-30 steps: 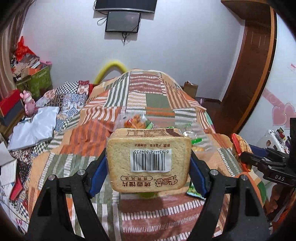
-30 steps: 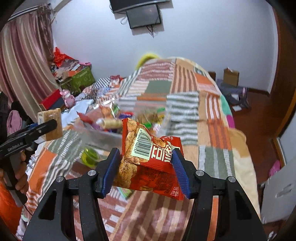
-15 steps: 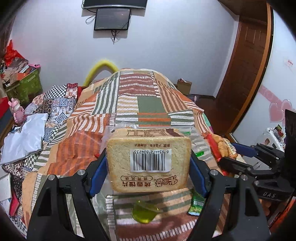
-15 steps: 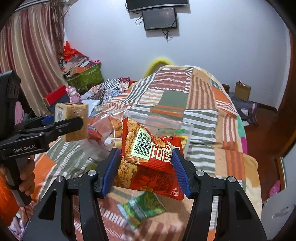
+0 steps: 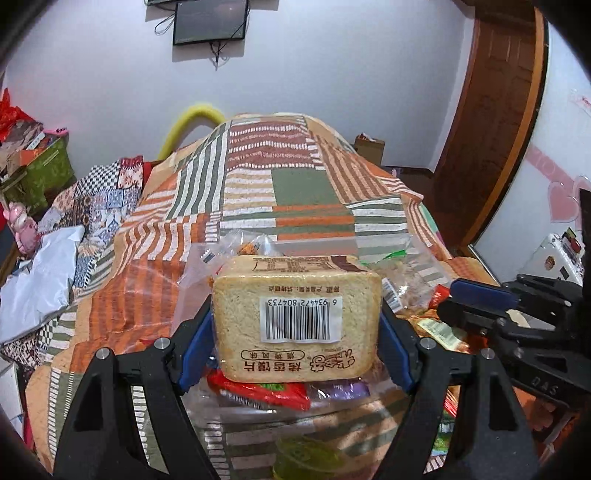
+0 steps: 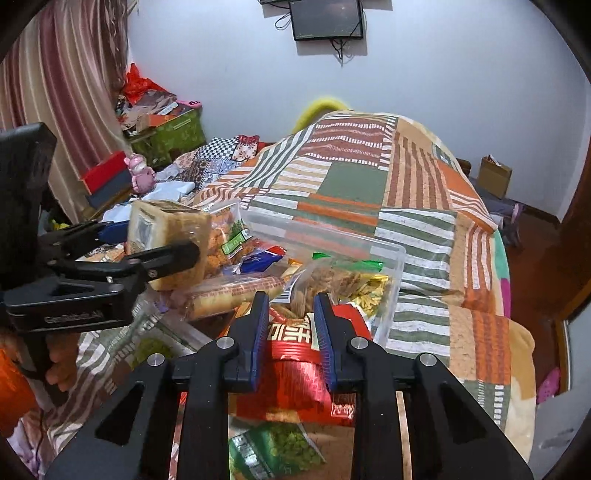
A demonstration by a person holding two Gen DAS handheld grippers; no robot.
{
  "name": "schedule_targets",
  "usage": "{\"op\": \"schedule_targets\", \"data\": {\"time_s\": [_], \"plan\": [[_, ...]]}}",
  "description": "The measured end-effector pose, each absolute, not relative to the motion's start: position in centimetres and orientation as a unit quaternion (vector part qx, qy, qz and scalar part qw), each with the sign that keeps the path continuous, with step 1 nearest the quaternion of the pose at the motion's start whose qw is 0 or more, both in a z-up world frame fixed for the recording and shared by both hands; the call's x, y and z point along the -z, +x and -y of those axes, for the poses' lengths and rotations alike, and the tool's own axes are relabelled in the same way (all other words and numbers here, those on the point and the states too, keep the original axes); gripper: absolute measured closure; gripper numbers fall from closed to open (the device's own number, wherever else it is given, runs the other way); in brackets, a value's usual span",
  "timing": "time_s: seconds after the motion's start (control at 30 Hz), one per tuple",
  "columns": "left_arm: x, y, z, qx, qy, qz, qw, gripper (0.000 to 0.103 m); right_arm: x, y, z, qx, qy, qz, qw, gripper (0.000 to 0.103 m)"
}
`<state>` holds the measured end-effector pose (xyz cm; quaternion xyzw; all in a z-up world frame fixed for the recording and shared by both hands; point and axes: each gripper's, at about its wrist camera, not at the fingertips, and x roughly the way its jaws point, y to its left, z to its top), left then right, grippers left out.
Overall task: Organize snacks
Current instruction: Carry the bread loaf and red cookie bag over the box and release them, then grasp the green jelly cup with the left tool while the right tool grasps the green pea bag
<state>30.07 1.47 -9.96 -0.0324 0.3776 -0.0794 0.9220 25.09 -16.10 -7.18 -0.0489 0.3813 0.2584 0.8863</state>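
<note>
The left gripper (image 5: 295, 325) pinches a tan packet of toasted bread slices (image 5: 297, 319) by its two short sides, barcode facing the camera. It hangs above the near-left end of a clear plastic bin (image 6: 391, 258) that sits on a bed covered by a striped patchwork quilt (image 5: 295, 192).

The right gripper (image 6: 291, 332) has its blue pads drawn close around the upper part of a red foil snack bag (image 6: 295, 384); whether they truly press it I cannot tell. That bag lies over the bin's near edge.

The bin is crowded with other packets: a clear bag of brown crackers with a green top (image 6: 332, 277), a long roll of biscuits (image 6: 232, 295) and an orange snack bag (image 6: 221, 240) just behind the bread. On the quilt in front of the bin lie a green pea packet (image 6: 280, 450) and a small yellow-green jelly cup (image 5: 306, 458). Beyond the bed hang a wall-mounted screen (image 6: 327, 18) and a striped curtain (image 6: 62, 92), with a pink toy (image 6: 140, 173) and piled clutter at the left.
</note>
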Motion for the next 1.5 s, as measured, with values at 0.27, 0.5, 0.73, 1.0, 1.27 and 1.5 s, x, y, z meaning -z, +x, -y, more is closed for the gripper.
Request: {"op": "schedule_targets", "data": {"time_s": [0.27,0.5,0.73,1.0,1.27,1.5], "plan": [[9.0,29.8,-1.9,0.077,-0.047,-0.382,0.92,0.025,6.3,24.3,16.1,-0.258,-0.058,-0.379,0.887,0.072],[5.9,27.3,-1.2,0.089,-0.027,-0.348,0.933,0.025,4.8,22.9,17.2,-0.247,-0.056,-0.37,0.894,0.062],[4.5,24.2,-1.6,0.084,-0.032,-0.344,0.935,0.025,4.2,20.7,18.2,-0.243,-0.048,-0.374,0.894,0.059],[6.5,21.4,-2.4,0.07,-0.04,-0.377,0.923,0.024,5.6,19.2,19.7,-0.242,-0.021,-0.4,0.884,0.05],[10.5,20.8,-2.6,0.066,-0.048,-0.426,0.901,0.024,8.3,18.7,20.3,-0.237,-0.008,-0.44,0.866,0.038],[14.2,20.9,-2.3,0.071,-0.045,-0.463,0.882,0.024,11.3,19.1,19.9,-0.242,-0.012,-0.48,0.843,0.036]]}}
